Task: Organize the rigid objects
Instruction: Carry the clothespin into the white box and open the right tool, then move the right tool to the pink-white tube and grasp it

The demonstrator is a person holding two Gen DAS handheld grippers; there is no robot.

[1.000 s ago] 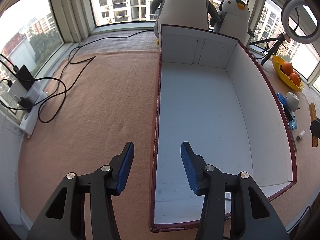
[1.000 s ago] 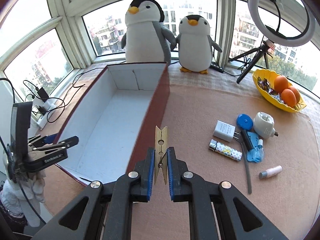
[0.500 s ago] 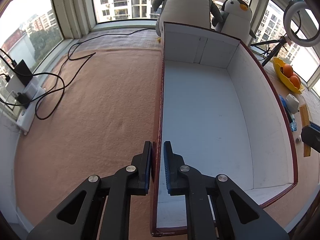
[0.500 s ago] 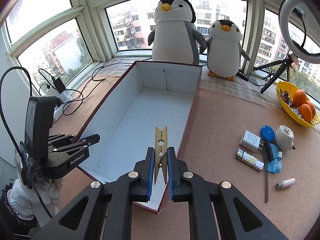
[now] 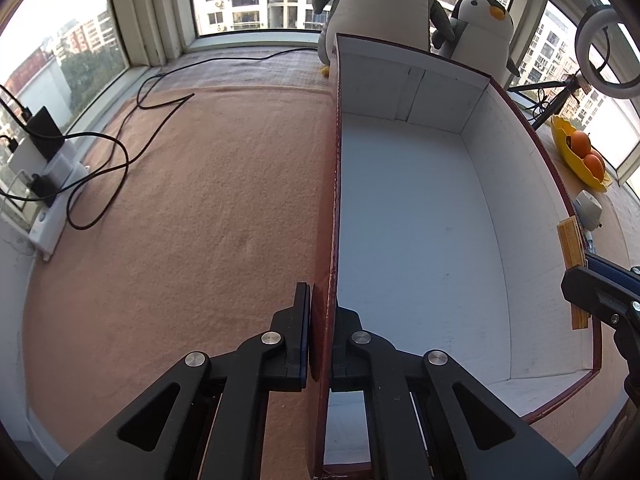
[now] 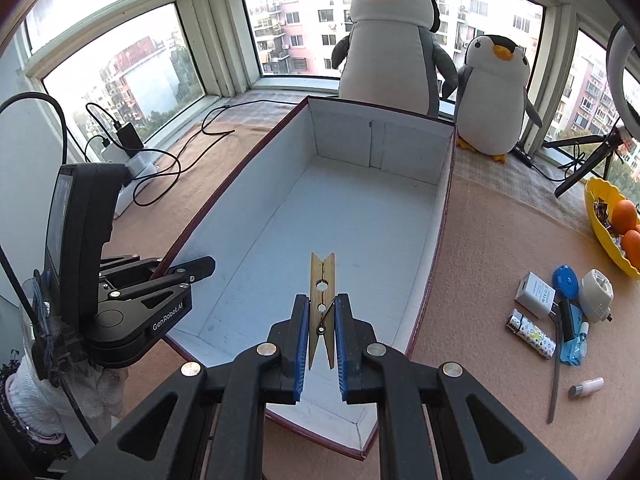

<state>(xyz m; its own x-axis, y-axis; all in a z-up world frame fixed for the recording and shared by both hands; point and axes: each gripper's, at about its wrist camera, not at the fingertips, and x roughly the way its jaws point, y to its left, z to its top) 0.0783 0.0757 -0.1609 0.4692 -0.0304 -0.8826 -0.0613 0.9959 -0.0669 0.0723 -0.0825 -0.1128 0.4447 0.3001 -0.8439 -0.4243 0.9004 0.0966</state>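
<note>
A long open box (image 6: 344, 216), white inside with dark red outer walls, lies on the tan cloth; it also shows in the left wrist view (image 5: 416, 216). My left gripper (image 5: 322, 312) is shut on the box's left wall near its front end; it shows in the right wrist view (image 6: 176, 276). My right gripper (image 6: 322, 316) is shut on a wooden clothespin (image 6: 322, 280) and holds it upright over the front part of the box. The clothespin shows at the right edge of the left wrist view (image 5: 574, 256).
Right of the box lie a white charger (image 6: 536, 294), a patterned lighter (image 6: 530, 334), a blue disc (image 6: 566, 282), a white round device (image 6: 596, 294), a metal rod (image 6: 554, 376) and a small tube (image 6: 586, 387). Two plush penguins (image 6: 390, 44) stand behind the box. A yellow fruit bowl (image 6: 600, 224) is far right; a power strip with cables (image 5: 48, 184) is left.
My left gripper closed from wide open onto the box's left wall. My right gripper carried the clothespin leftward from beside the box's right wall to over its inside.
</note>
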